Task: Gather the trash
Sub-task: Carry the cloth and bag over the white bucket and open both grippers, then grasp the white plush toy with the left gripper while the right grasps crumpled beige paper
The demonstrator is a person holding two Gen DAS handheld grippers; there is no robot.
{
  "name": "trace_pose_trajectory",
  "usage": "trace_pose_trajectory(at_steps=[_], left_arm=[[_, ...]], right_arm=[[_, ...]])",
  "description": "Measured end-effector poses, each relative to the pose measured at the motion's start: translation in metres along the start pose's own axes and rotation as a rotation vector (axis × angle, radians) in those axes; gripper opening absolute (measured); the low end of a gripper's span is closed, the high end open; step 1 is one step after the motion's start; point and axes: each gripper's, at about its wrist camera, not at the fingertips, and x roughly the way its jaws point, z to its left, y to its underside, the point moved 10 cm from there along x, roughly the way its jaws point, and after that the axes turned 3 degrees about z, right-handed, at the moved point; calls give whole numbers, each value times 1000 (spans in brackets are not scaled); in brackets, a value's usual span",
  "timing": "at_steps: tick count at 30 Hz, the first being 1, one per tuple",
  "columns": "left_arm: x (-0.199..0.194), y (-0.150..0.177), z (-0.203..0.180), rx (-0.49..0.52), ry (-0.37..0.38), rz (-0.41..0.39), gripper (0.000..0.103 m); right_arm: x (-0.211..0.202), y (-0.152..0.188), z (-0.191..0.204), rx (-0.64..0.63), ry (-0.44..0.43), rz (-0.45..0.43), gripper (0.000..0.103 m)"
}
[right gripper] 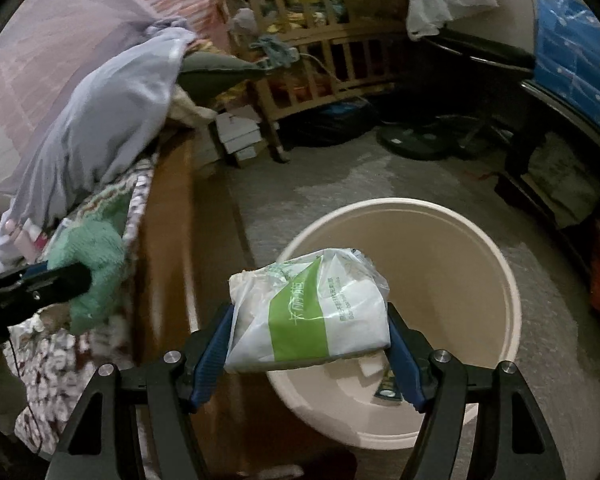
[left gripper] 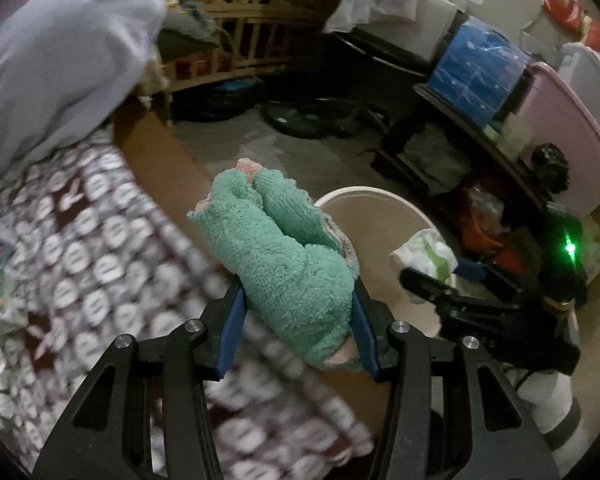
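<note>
The left gripper (left gripper: 300,320) fills the bottom centre of its own view, its blue-padded fingers (left gripper: 232,328) pinching a rolled green fleece cloth (left gripper: 284,256) with pink edging; the cloth sticks up past the fingertips toward the middle of the frame. Beneath and to the left lies a bed covered by a brown-and-white patterned blanket (left gripper: 80,248), blurred, with a pale lilac pillow (left gripper: 60,60) in the upper left.

The right gripper (right gripper: 312,344) sits at the bottom centre of its view, fingers (right gripper: 404,360) clamped on either side of a white plastic packet with a green band (right gripper: 308,312). The packet hangs over the near left rim of a round cream bucket (right gripper: 480,248) standing on the grey floor (right gripper: 320,184), right of centre. A small dark carton (right gripper: 388,388) lies inside the bucket, low in the frame. A brown wooden bed frame edge (right gripper: 168,240) runs just left of the bucket.

In the left view the bucket shows right of the cloth, with the packet and right gripper at the right edge. A wooden crib (right gripper: 320,40) stands at the top.
</note>
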Motion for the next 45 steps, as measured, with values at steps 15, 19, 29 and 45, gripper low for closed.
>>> trace_pose_trajectory(at_steps=[15, 19, 29, 45], left_arm=[[10, -15, -19, -27, 106, 3, 67], [-15, -2, 17, -35, -25, -27, 67], [-85, 60, 120, -163, -250, -65, 67], [-204, 175, 293, -441, -468, -110, 67]], right_arm=[[-1, -10, -66, 146, 57, -24, 94], [4, -9, -41, 110, 22, -5, 94], [-1, -12, 83, -78, -81, -21, 94], [10, 28, 287, -352, -273, 61, 94]])
